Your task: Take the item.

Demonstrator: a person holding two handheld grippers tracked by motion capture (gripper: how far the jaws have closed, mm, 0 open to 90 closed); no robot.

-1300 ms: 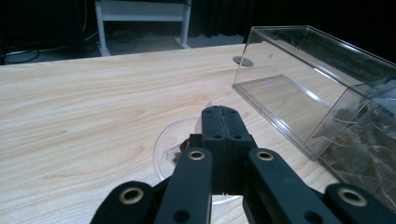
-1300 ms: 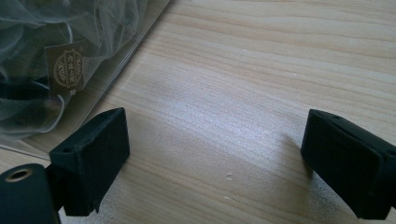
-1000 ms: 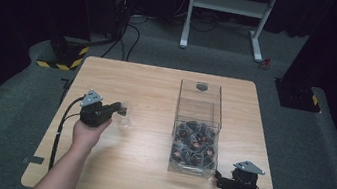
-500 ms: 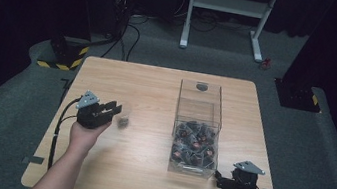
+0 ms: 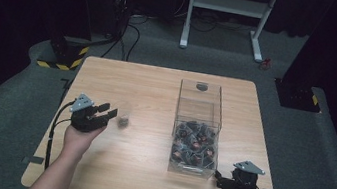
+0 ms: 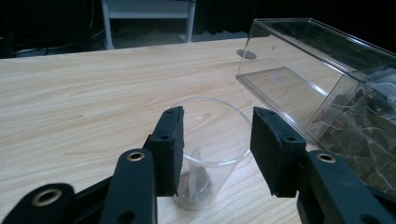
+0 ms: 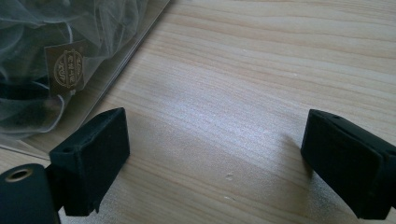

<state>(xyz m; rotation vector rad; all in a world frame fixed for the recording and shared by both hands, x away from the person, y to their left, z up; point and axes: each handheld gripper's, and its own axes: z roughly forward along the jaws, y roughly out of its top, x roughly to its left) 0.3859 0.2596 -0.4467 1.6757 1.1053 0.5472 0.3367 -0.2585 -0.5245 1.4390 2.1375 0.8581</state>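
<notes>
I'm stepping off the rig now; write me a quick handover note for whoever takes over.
Left tongs: open, jaws either side of the clear plastic cup but not clamped on it.
Right tongs: open, holding nothing, low over the table at the near right corner of the clear box.
Cup: upright on the table left of the box, with one tea bag lying in its bottom.
Box: its near end holds a pile of tea bags; its far end is bare.
Done: one bag sits in the cup.
Left: probably grip or move the cup; what follows cannot be told.
</notes>
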